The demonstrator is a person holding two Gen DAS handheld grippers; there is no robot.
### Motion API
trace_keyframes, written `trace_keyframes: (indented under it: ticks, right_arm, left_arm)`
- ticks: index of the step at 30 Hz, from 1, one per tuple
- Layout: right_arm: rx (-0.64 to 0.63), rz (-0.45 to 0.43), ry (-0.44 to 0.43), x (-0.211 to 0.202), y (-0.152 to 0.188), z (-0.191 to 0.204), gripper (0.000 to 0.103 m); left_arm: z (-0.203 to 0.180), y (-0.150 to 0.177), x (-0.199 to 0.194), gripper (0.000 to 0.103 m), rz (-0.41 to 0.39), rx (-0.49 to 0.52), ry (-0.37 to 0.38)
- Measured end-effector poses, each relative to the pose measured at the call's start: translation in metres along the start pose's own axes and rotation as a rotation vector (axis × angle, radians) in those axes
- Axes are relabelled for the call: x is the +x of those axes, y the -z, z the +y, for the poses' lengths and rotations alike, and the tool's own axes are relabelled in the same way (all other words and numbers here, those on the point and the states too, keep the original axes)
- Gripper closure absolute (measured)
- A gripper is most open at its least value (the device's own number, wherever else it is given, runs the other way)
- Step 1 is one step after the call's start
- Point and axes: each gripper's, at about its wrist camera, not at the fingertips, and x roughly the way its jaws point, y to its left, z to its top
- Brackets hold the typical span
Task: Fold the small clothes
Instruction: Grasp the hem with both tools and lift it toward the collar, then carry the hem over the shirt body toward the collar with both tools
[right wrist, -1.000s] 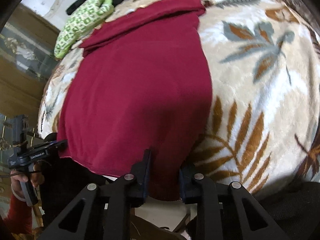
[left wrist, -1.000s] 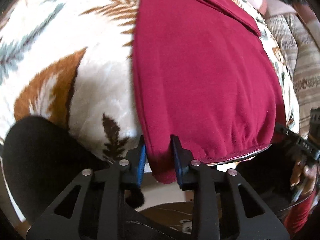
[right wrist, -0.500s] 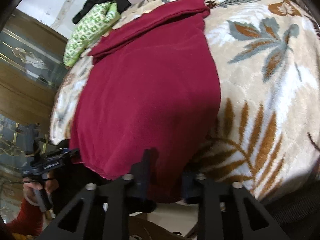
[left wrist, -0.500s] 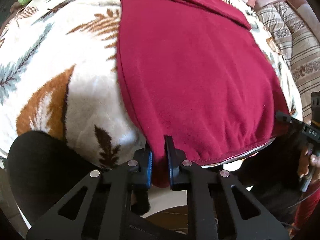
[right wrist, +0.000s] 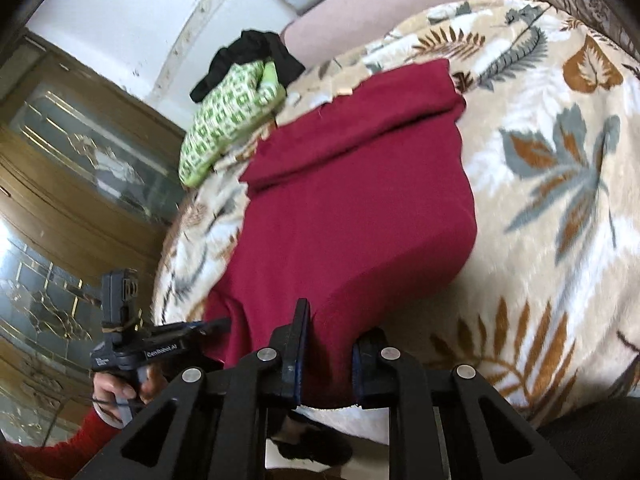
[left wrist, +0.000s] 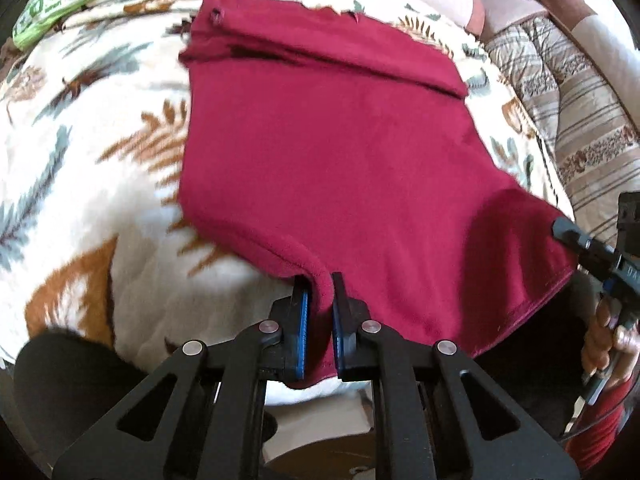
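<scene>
At the near edge of the bed, the left gripper (left wrist: 320, 320) has clamped fully onto one hem corner of the red garment (left wrist: 340, 152); a second ago its jaws stood apart around that corner. The right gripper (right wrist: 326, 354) pinches the other corner, and both corners now ride clear of the leaf-print blanket (left wrist: 100, 200), where before the hem lay flat. Judged: the lengthwise fold has begun. Further back, the garment's middle rests on the blanket, its far end already doubled over. Beyond lies a green patterned cloth (right wrist: 228, 120)
</scene>
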Motion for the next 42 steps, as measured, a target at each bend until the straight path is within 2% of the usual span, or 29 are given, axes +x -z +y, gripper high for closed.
trace_keyframes:
  ticks: [6, 15, 18, 23, 26, 29, 31, 32, 33, 35, 39, 42]
  right_arm:
    - [-0.002, -0.009, -0.019, 0.000, -0.020, 0.005, 0.087]
    - [-0.003, -0.049, -0.023, 0.008, -0.070, 0.006, 0.087]
    - [-0.001, -0.059, -0.023, 0.018, -0.094, 0.004, 0.087]
    - [-0.004, -0.079, -0.017, 0.040, -0.145, 0.002, 0.087]
    - [-0.005, -0.082, -0.008, 0.052, -0.170, 0.001, 0.087]
    - [-0.008, -0.068, -0.005, 0.062, -0.177, 0.000, 0.087]
    - [-0.028, -0.053, 0.005, 0.066, -0.173, -0.001, 0.087]
    - [-0.030, -0.049, 0.009, 0.066, -0.170, -0.001, 0.087]
    - [-0.027, -0.047, 0.007, 0.066, -0.168, -0.003, 0.087]
    - [-0.010, -0.051, -0.003, 0.063, -0.163, -0.009, 0.087]
    - [0.003, -0.053, -0.008, 0.054, -0.155, -0.016, 0.087]
    - [-0.002, -0.053, -0.005, 0.048, -0.151, -0.015, 0.087]
  left_arm:
    - [0.002, -0.028, -0.013, 0.094, -0.067, -0.016, 0.022]
    - [0.027, -0.070, -0.012, 0.094, -0.115, -0.085, 0.016]
    - [0.039, -0.096, -0.012, 0.094, -0.143, -0.093, -0.028]
    - [0.052, -0.140, -0.007, 0.094, -0.163, -0.116, -0.051]
    - [0.050, -0.149, -0.010, 0.094, -0.163, -0.110, 0.000]
    - [0.044, -0.139, -0.016, 0.094, -0.139, -0.104, 0.064]
    - [0.046, -0.123, -0.015, 0.087, -0.081, -0.131, 0.121]
    - [0.048, -0.114, -0.013, 0.074, -0.055, -0.146, 0.138]
    - [0.049, -0.107, -0.013, 0.055, -0.039, -0.158, 0.146]
    - [0.054, -0.086, -0.011, 0.042, -0.009, -0.193, 0.166]
    - [0.062, -0.051, -0.005, 0.041, 0.026, -0.260, 0.129]
    - [0.063, -0.029, 0.010, 0.041, 0.088, -0.330, 0.161]
